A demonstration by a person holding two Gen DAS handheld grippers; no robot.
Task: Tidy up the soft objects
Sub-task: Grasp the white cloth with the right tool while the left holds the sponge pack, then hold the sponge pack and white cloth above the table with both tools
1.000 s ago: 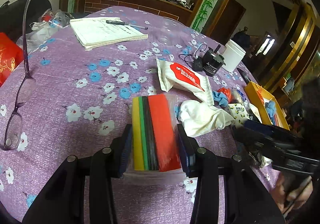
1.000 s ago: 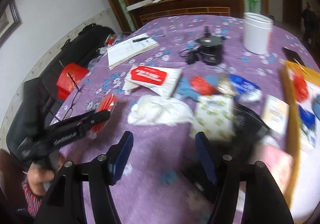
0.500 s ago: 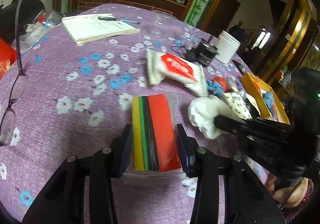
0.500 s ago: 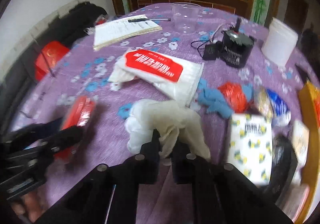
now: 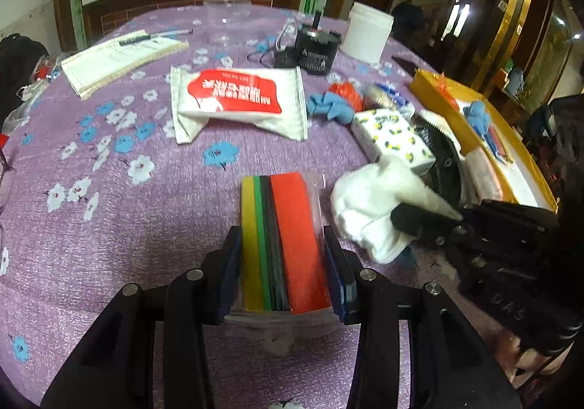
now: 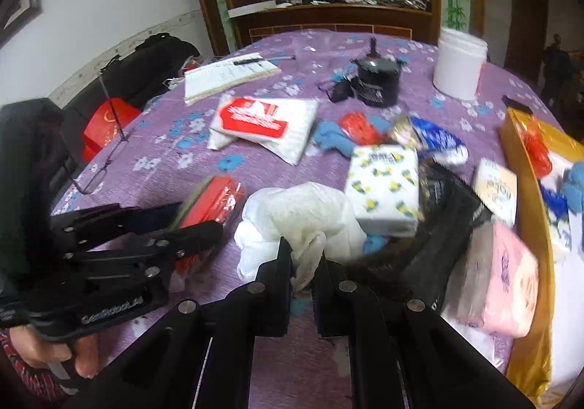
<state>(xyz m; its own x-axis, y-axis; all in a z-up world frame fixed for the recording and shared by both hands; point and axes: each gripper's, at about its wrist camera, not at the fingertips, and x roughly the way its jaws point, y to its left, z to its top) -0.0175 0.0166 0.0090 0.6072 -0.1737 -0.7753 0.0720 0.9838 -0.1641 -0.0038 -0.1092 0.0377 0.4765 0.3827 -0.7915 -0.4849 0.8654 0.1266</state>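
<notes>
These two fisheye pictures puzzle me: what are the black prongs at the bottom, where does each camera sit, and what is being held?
No robot arm here: a person holds a two-finger tool in each hand, with a camera on each looking along its fingers.

The left wrist view shows the left gripper clamped on a clear packet of coloured sheets, yellow, green, dark and red. At its right edge you see the other tool from the side.

The right wrist view shows the right gripper shut on a fold of a crumpled white cloth.

All this is at a table with a purple flowered tablecloth. On it lie a wipes pack, a notebook, a white tub, a tissue pack and a yellow box already holding some things.
</notes>
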